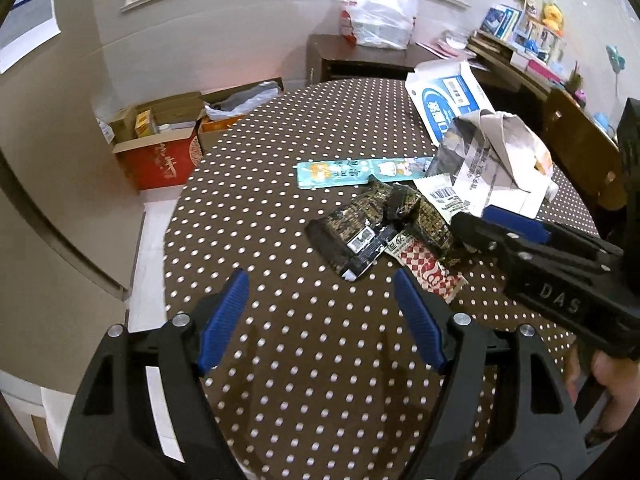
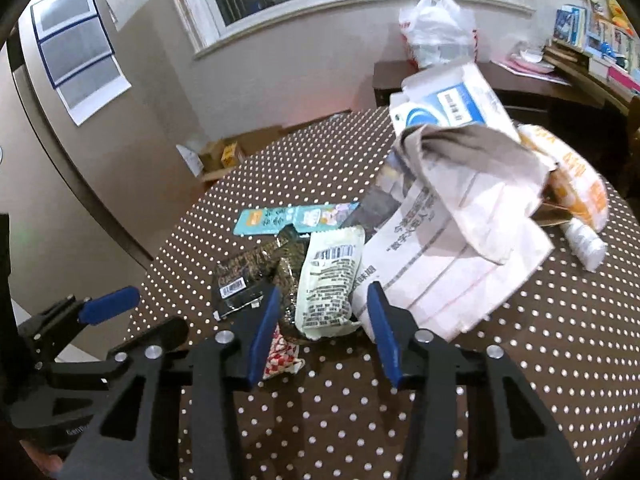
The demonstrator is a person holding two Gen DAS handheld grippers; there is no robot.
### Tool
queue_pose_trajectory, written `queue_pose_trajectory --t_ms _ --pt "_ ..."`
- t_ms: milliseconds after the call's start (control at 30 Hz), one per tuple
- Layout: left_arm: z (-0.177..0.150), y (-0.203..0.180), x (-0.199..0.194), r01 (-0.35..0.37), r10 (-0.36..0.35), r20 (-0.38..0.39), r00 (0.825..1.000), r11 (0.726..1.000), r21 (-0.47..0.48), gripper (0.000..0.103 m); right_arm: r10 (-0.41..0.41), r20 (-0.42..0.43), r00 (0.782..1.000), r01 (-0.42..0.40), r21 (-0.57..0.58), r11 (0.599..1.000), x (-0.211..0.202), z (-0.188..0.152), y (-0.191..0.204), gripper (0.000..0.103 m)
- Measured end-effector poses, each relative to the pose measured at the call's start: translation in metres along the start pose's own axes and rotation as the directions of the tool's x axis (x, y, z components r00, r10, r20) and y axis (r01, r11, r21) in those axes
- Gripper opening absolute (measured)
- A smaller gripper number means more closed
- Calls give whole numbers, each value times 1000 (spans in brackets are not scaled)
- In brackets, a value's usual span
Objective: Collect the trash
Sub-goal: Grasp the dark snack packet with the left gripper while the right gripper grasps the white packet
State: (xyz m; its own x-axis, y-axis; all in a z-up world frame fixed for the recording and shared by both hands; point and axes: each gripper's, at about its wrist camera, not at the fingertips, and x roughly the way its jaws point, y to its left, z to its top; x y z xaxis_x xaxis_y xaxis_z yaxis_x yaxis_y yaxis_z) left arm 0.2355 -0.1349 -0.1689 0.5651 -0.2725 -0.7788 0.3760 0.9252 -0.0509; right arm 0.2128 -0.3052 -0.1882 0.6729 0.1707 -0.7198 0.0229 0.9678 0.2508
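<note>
The trash lies in a pile on the dotted worktop [image 1: 280,360]: a dark wrapper [image 1: 360,236], a pale wrapper [image 2: 328,284], a red checked wrapper [image 1: 428,268] and crumpled newspaper [image 2: 452,248]. The left gripper [image 1: 320,312] hangs near the dark wrapper, fingers wide apart and holding nothing. The right gripper [image 2: 322,332] has its fingers apart on both sides of the pale wrapper, maybe touching it.
</note>
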Motion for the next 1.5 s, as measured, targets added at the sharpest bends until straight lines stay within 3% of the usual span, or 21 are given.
queue_pose_trajectory --t_ms 67,167,400,600,833,933,1033,1100,1200,1500 --pt "4 -3 6 12 -12 -4 1000 1000 -3 74 6 -19 1000 -6 -9 1000 6 1 0 32" --pt "6 -8 10 23 -23 -5 1000 1000 -2 74 29 -34 999 -29 -2 1000 12 2 -5 29" --pt "12 -20 20 50 -50 -10 999 998 -28 74 94 -9 996 -94 19 995 2 3 -20 16" --pt "20 -31 23 80 -80 -3 997 996 -44 74 83 77 994 -86 32 996 -22 4 -36 15" --pt "35 -50 37 95 -97 -16 995 992 -86 73 88 103 991 -92 36 995 -34 8 -52 15" --pt "40 -60 47 86 -89 -37 995 994 -72 65 91 102 991 -95 38 995 -33 8 -56 15" --pt "42 -66 57 67 -70 -61 996 996 -61 51 96 96 991 -100 37 994 -30 9 -55 15" --pt "43 -68 58 47 -50 -59 997 998 -51 37 97 96 991 -100 36 994 -29 9 -54 15" --pt "43 -64 52 77 -80 -36 996 994 -71 25 100 100 990 -103 34 994 -31 10 -53 15" --pt "35 -36 7 137 -128 73 989 981 -139 20 129 138 982 -131 3 991 -51 10 -31 15"
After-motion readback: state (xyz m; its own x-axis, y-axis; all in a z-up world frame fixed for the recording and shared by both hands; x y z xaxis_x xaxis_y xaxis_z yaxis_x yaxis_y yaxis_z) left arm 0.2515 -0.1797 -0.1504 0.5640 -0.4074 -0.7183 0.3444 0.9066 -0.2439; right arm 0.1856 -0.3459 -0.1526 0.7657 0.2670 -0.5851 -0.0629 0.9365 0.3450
